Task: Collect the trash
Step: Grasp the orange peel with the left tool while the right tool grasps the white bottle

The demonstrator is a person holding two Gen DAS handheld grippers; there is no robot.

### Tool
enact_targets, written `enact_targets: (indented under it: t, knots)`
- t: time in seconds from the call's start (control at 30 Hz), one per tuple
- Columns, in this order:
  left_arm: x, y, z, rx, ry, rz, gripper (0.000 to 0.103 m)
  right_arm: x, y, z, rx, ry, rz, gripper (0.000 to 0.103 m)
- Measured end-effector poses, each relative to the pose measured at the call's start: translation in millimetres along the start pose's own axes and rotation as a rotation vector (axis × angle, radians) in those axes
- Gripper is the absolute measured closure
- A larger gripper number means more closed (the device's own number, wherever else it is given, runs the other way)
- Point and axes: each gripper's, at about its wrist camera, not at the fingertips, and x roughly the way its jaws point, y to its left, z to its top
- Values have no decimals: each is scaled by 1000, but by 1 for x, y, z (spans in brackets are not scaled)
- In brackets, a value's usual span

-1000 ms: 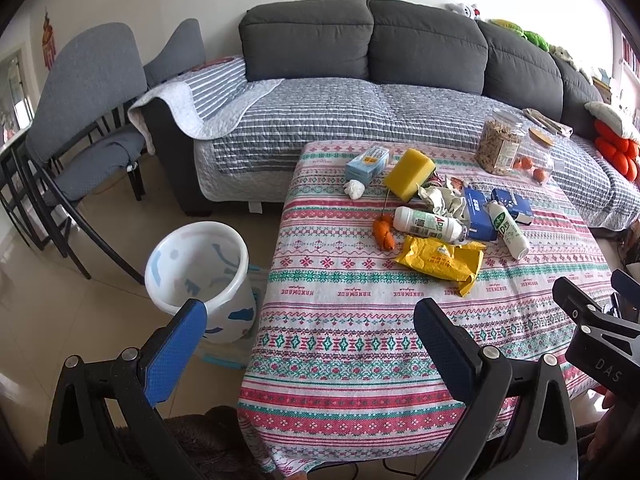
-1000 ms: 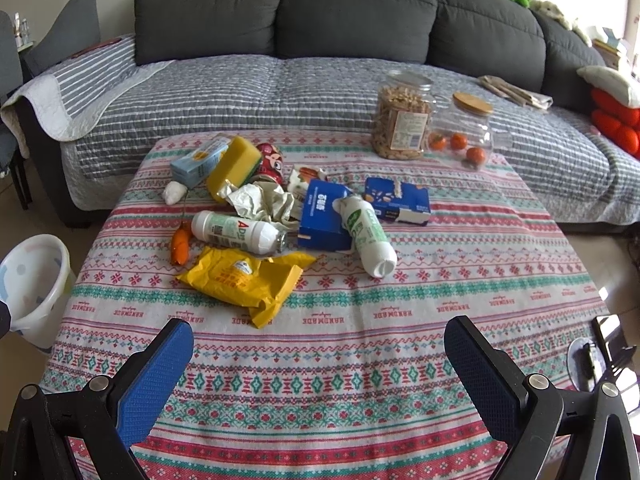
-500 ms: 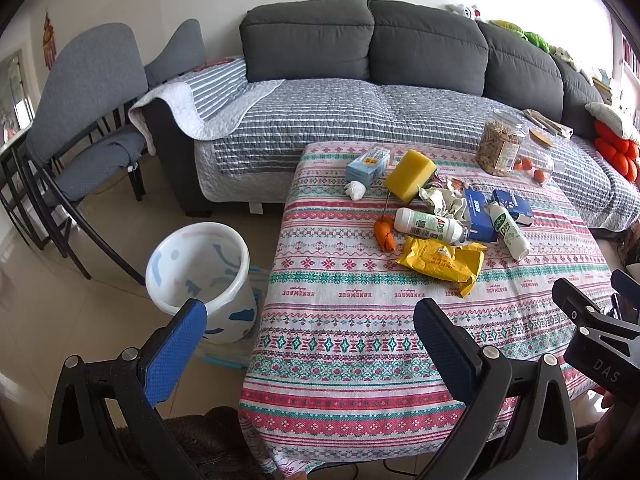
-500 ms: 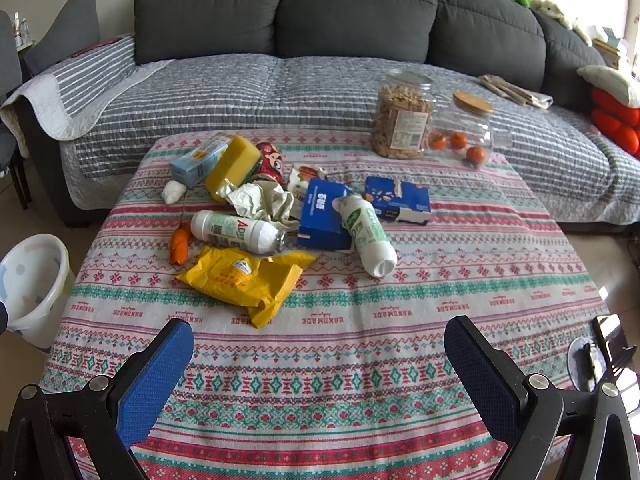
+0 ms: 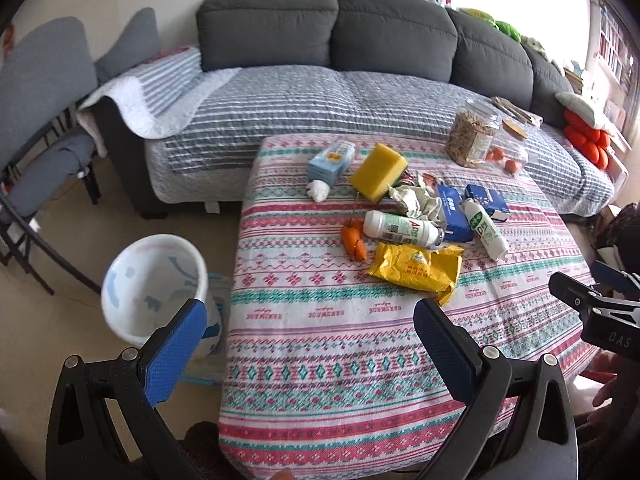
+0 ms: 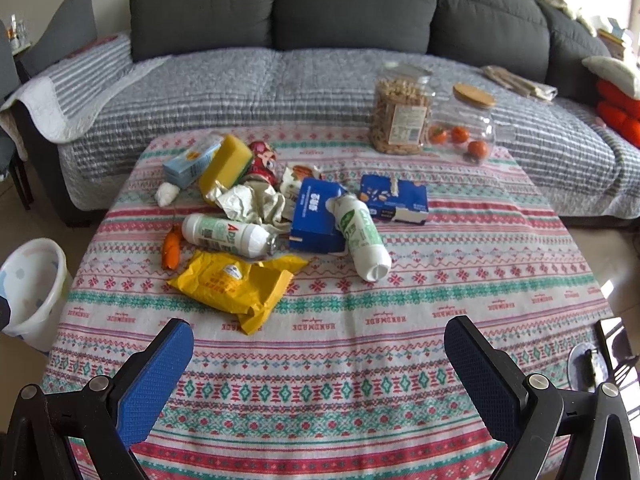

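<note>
Trash lies in a heap on the patterned tablecloth (image 6: 360, 352): a yellow wrapper (image 6: 236, 284), two white bottles (image 6: 228, 236) (image 6: 362, 238), a blue box (image 6: 316, 216), crumpled paper (image 6: 252, 204), a yellow sponge (image 6: 226, 164) and an orange scrap (image 6: 172, 250). A white bin (image 5: 154, 284) stands on the floor left of the table. My left gripper (image 5: 312, 344) is open and empty over the table's near left corner. My right gripper (image 6: 320, 368) is open and empty above the near edge, short of the wrapper.
A grey sofa (image 6: 320, 20) with a striped cover runs behind the table. Two jars (image 6: 402, 112) (image 6: 468, 124) stand at the table's far right. Grey chairs (image 5: 44, 92) stand at the left. The right gripper shows at the edge of the left wrist view (image 5: 600, 308).
Both grippers have moved forward toward the table, so the trash looks nearer and larger. Both stay open and empty. Nothing on the table has moved.
</note>
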Motion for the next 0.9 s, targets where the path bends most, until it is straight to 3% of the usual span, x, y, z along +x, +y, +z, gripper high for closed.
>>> enact_targets:
  t: [0.13, 0.23, 0.37, 0.47, 0.57, 0.7, 0.9]
  knots:
    - [34, -6, 25, 42, 101, -65, 0, 28, -20, 20, 15, 102, 79, 0]
    - [69, -4, 44, 35, 166, -72, 0, 50, -32, 34, 15, 157, 105, 0]
    - [118, 6, 52, -22, 227, -98, 0, 80, -45, 48, 21, 227, 115, 0]
    - [149, 7, 54, -61, 318, -142, 3, 104, -62, 50, 80, 264, 133, 0]
    - [172, 4, 59, -84, 345, -159, 3, 128, -78, 51, 164, 346, 162, 0]
    - [198, 3, 63, -146, 378, -221, 5, 148, -90, 57, 216, 360, 152, 0]
    - [224, -2, 66, -197, 388, -278, 26, 174, -88, 60, 255, 409, 144, 10]
